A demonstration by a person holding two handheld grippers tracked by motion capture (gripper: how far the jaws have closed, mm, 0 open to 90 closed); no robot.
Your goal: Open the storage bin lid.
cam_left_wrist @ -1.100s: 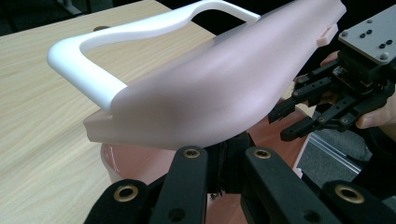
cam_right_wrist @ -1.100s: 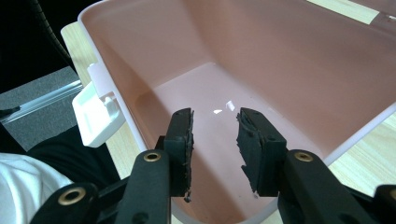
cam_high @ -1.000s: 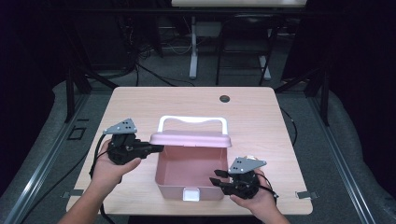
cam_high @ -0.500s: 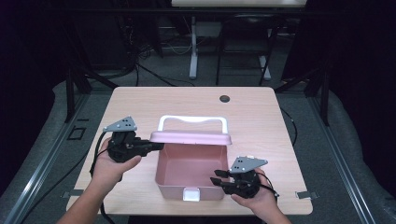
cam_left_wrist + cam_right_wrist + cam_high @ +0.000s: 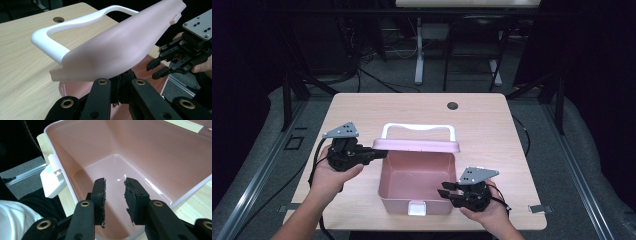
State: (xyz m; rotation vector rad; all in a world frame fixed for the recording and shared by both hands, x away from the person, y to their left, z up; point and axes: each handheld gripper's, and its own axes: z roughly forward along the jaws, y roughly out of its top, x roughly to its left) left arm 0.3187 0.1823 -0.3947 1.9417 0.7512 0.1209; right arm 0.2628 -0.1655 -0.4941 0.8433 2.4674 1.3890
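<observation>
Step in hand: opening the pink box (image 5: 414,182), judged from the lid (image 5: 417,145) standing raised at the box's far edge.
Left hand-held gripper (image 5: 377,152): clamped on the lid's left end; in the left gripper view its jaws meet under the pink panel (image 5: 120,50).
Right hand-held gripper (image 5: 446,192): jaws narrowly apart and holding nothing, poised at the box's near right rim (in the right gripper view they point down into the cavity (image 5: 120,170)).
Doing it well: probably keep the grip on the lid's edge, clear of the white handle (image 5: 419,129), and swing it back along the hinge line without twisting; the right one could steady the rim (image 5: 62,185) so the box does not slide on the bench (image 5: 482,115).
Where the box is: near the bench's front edge, between the two hands, its white latch (image 5: 415,207) facing the person.
Contents: nothing inside; the floor of the box is bare and glossy.
Bench besides: a dark round hole (image 5: 453,105) near the far edge.
</observation>
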